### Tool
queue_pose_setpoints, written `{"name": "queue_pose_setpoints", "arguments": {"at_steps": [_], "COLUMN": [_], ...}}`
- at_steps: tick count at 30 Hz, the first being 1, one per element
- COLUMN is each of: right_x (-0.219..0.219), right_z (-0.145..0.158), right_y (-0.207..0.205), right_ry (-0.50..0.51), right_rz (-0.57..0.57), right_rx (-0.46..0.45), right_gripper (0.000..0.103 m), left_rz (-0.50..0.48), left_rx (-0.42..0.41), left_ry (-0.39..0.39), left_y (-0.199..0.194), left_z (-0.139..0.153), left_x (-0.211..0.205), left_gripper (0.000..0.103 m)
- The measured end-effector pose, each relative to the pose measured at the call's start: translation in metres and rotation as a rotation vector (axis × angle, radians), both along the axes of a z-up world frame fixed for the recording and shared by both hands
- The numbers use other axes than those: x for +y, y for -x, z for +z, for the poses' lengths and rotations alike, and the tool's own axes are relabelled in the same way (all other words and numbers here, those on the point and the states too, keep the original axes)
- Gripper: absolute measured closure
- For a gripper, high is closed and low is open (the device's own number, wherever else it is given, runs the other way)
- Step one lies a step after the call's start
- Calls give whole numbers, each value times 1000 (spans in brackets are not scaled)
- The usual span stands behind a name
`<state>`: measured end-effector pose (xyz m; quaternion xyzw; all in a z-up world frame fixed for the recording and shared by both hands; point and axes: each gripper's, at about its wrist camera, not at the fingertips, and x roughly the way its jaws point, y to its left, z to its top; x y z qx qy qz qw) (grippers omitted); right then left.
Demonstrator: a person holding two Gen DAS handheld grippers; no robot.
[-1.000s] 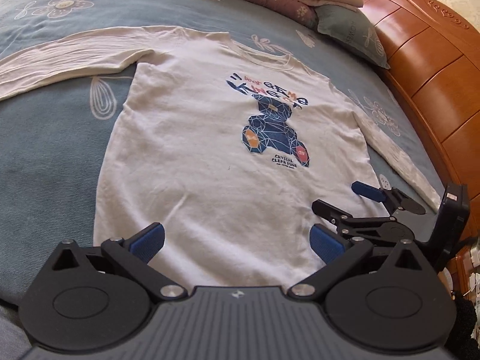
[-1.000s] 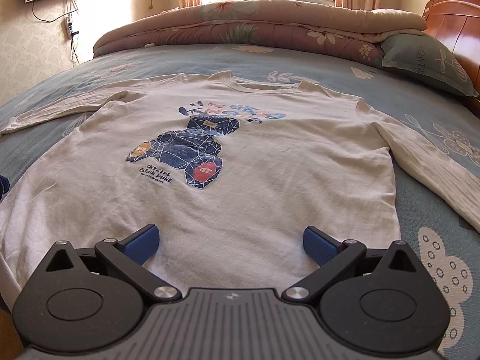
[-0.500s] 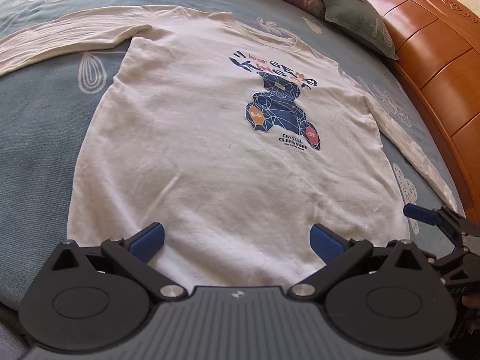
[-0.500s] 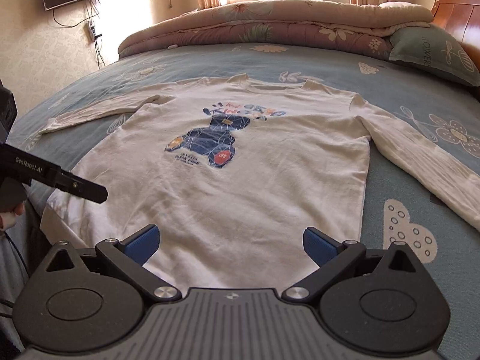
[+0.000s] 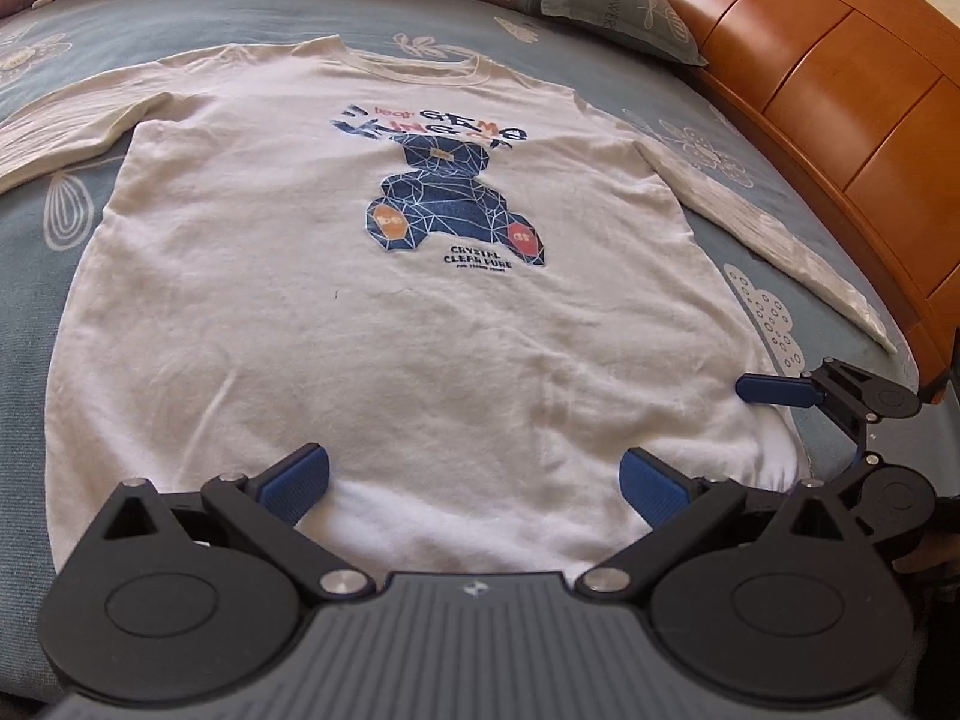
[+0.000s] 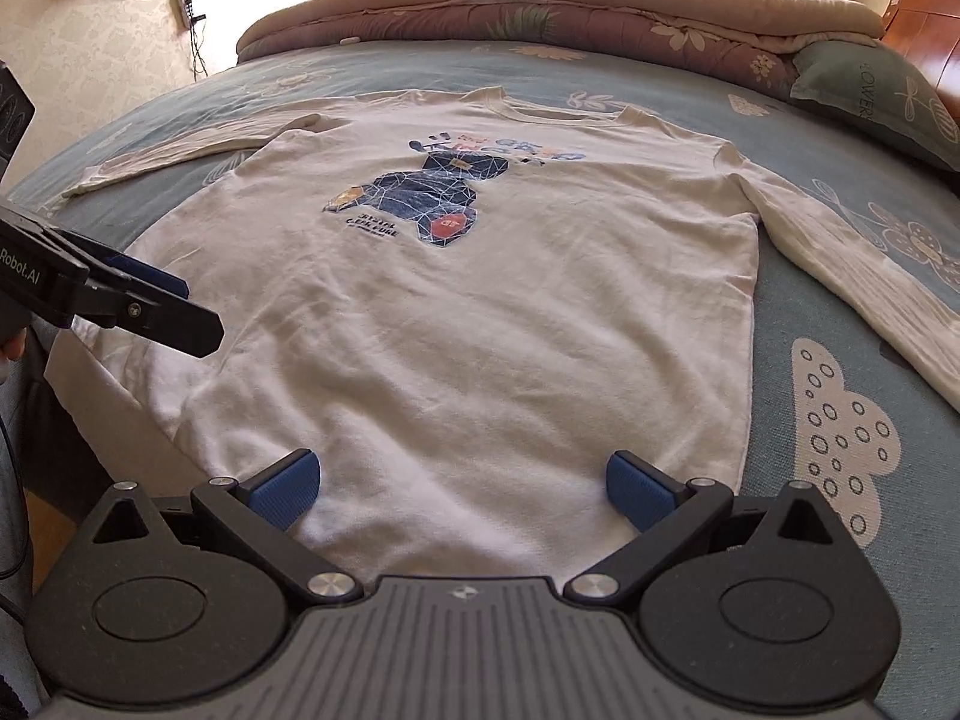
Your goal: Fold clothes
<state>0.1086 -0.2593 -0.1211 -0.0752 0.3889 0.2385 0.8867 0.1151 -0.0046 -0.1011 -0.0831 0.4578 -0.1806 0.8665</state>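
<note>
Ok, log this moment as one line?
stage: pre-grasp | shirt: flat on bed, unfolded | left claw: open, at hem | right claw: open, at hem

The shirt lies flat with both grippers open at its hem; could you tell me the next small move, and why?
Probably lower both grippers onto the hem and close. The shirt lies flat, print up; the left gripper and right gripper hover open over its near edge, gripping nothing.

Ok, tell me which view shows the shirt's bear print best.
The left wrist view: the bear print sits near centre, upright, its lettering readable. In the right wrist view the same print appears smaller, skewed and farther off, its text mostly blurred.
</note>
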Motion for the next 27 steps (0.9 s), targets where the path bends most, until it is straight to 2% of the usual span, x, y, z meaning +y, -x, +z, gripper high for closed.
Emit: {"name": "queue_pose_setpoints", "arguments": {"at_steps": [6,13,16,23,27], "right_x": [3,5,5,6,6], "right_z": [-2,-2,-2,-3,-3], "right_y": [1,2,2,2,2], "right_ry": [4,7,9,12,7], "right_rz": [-25,-36,-35,-36,-39], "right_rx": [-22,-31,-34,-39,-39], "right_gripper": [0,0,0,0,0], "left_rz": [5,17,-6,14,21], "left_rx": [-13,11,-34,-71,-44], "left_ry": [35,-10,-47,-89,-27], "left_y": [3,-6,-16,-77,-111], "left_z": [0,6,17,36,41], "left_x": [6,-2,-4,-2,-4], "left_gripper": [1,1,1,1,1]}}
